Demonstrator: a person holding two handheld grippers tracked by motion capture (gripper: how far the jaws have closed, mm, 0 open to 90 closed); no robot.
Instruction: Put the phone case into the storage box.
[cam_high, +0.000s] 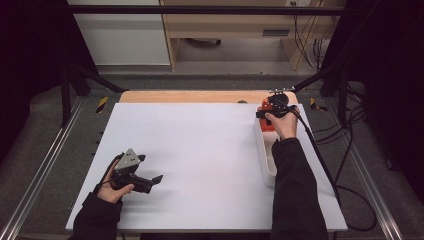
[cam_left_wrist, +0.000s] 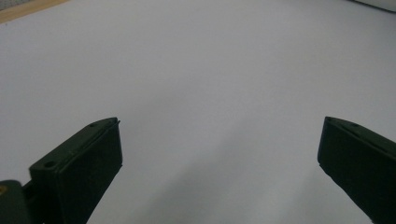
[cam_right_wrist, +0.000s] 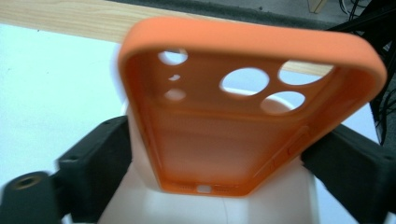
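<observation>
An orange phone case (cam_right_wrist: 219, 140) with round camera holes stands tilted between the jaws of my right gripper (cam_right_wrist: 226, 130), over a white bin (cam_right_wrist: 135, 200). A sliver of white shows between the left jaw and the case's edge, so the pads do not press on it. In the high view the right gripper (cam_high: 274, 106) is over the far end of the bin (cam_high: 265, 165), with the case (cam_high: 267, 124) under it. My left gripper (cam_high: 151, 168) rests near the front left of the white table; its jaws (cam_left_wrist: 219, 154) stand wide open with nothing between them.
The white table top (cam_high: 200, 145) has a wooden strip (cam_high: 200, 96) along its far edge. The long white bin lies along the right side. Cables (cam_high: 320, 155) trail off the right edge, and metal frame rails run down both sides.
</observation>
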